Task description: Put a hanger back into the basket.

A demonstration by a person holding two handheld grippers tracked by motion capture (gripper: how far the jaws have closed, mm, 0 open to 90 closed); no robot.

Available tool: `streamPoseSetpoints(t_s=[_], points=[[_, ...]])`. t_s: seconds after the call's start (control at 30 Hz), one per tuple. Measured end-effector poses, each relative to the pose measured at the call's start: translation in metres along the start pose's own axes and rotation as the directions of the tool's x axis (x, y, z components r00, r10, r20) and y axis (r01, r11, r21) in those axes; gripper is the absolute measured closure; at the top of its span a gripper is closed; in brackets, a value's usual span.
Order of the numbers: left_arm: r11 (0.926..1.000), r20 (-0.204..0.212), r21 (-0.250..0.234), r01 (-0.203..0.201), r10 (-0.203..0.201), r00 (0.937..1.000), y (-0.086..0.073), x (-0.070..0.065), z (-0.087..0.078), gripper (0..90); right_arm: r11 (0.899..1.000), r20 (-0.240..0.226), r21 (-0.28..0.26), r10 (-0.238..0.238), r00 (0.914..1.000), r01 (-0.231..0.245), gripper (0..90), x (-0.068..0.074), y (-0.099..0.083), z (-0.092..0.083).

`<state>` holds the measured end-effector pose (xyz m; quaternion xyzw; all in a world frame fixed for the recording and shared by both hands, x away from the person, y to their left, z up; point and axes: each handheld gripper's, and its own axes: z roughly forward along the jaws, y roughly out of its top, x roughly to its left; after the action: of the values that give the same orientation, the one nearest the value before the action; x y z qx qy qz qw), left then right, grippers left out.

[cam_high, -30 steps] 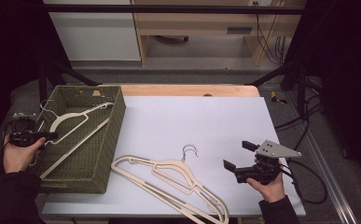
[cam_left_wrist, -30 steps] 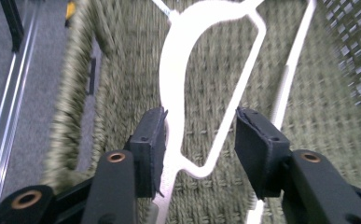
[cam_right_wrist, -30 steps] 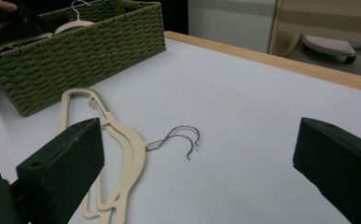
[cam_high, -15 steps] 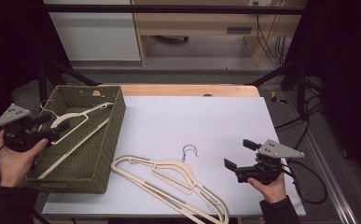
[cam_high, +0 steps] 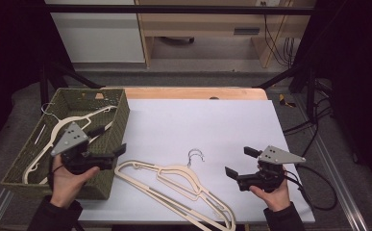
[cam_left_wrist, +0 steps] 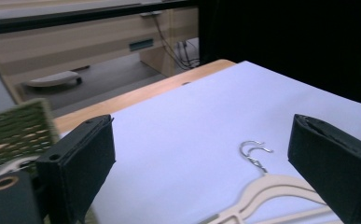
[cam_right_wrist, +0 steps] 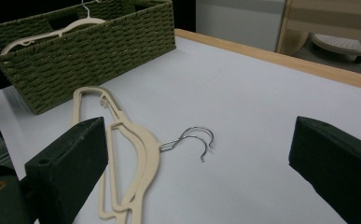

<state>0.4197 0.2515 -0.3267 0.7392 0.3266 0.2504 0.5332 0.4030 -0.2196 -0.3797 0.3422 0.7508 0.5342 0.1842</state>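
Two cream hangers (cam_high: 183, 185) lie stacked on the white table top, their metal hooks (cam_high: 195, 155) pointing to the far side. A third cream hanger (cam_high: 63, 127) rests inside the green woven basket (cam_high: 118, 113) at the left. My left gripper (cam_high: 109, 141) hovers over the basket's right front corner and faces the stacked hangers. Its jaws have just been opening, and they stand wide with nothing between them. In the left gripper view the hooks (cam_left_wrist: 255, 151) lie ahead on the sheet. My right gripper (cam_high: 240, 162) is open near the front right, aimed at the hooks (cam_right_wrist: 194, 137).
The table's wooden back edge (cam_high: 193, 92) runs behind the white sheet. Cables (cam_high: 313, 192) trail off the right side. A cabinet (cam_high: 97, 33) and a low shelf stand on the floor beyond. The basket's wall (cam_right_wrist: 85, 46) rises at the left.
My left gripper has swung from the basket's left rim across to its right front corner, rising a little, and its jaws have opened wide. The right gripper has stayed put.
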Motion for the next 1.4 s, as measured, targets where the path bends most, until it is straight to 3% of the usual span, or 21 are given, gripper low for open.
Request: streamPoseSetpoints(t_s=[0.1,0.23,0.47,0.83,1.1,1.23,1.4], points=[[0.9997,0.037,0.012,-0.020,0.020,0.9991,-0.005,-0.011,0.011,7.1,1.000,-0.010,0.011,-0.009,0.9999,0.009,5.3,0.002,-0.001,0.002],[0.9988,0.059,0.045,-0.017,0.014,0.9982,-0.010,-0.021,0.027,8.8,1.000,-0.015,0.021,-0.016,0.9998,0.016,5.4,0.005,-0.001,0.005],[0.9936,0.086,0.111,-0.016,0.007,0.9962,-0.012,-0.044,0.072,8.8,1.000,-0.008,0.022,-0.018,0.9998,0.018,4.5,0.005,-0.004,0.005],[0.9834,0.096,0.181,-0.010,-0.008,0.9953,-0.023,-0.067,0.124,9.4,1.000,0.029,0.002,0.000,0.9996,0.000,4.7,-0.004,-0.008,-0.002],[0.9696,0.086,0.244,-0.011,-0.011,0.9962,-0.037,-0.077,0.155,12.8,1.000,0.044,-0.013,0.015,0.9989,-0.014,4.6,-0.007,-0.010,-0.006],[0.9589,0.093,0.284,-0.005,-0.023,0.9954,-0.045,-0.082,0.169,17.0,1.000,0.047,-0.017,0.015,0.9988,-0.014,4.7,-0.008,-0.011,-0.007],[0.9401,0.085,0.341,-0.011,-0.019,0.9962,-0.056,-0.087,0.189,27.4,1.000,0.047,-0.014,0.014,0.9988,-0.013,4.7,-0.008,-0.011,-0.007]])
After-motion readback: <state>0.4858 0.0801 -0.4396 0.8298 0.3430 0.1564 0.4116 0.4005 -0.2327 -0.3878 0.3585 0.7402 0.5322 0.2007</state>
